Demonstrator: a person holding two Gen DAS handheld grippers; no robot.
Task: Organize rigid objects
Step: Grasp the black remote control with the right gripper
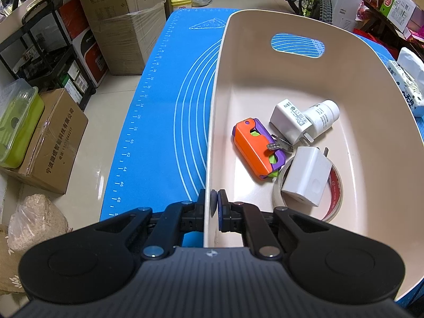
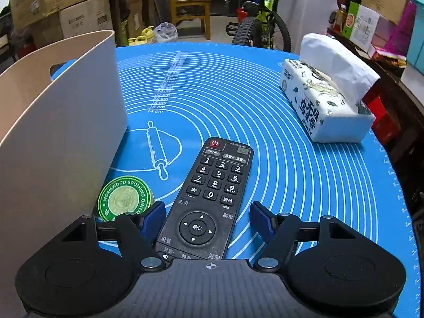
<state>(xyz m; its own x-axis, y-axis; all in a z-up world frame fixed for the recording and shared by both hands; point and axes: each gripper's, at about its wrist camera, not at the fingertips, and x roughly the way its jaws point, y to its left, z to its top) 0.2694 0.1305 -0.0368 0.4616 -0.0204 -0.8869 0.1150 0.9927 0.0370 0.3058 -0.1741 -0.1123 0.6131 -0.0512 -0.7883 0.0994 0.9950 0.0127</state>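
Note:
My left gripper [image 1: 213,202] is shut on the near left wall of a beige bin [image 1: 212,122], one finger inside and one outside. In the bin lie an orange and purple toy [image 1: 255,149], two white chargers [image 1: 290,122] [image 1: 307,176], a white bottle [image 1: 322,115] and a tape roll [image 1: 335,198]. My right gripper [image 2: 208,218] is open, its fingers on either side of a black remote control [image 2: 209,198] lying on the blue mat [image 2: 265,132]. A round green ointment tin [image 2: 124,198] sits left of the remote, beside the bin [image 2: 66,122].
A tissue pack [image 2: 326,95] lies at the mat's far right. Cardboard boxes [image 1: 47,143], a black rack [image 1: 50,50] and a bag [image 1: 34,225] stand on the floor left of the table. A bicycle [image 2: 262,26] stands beyond the table.

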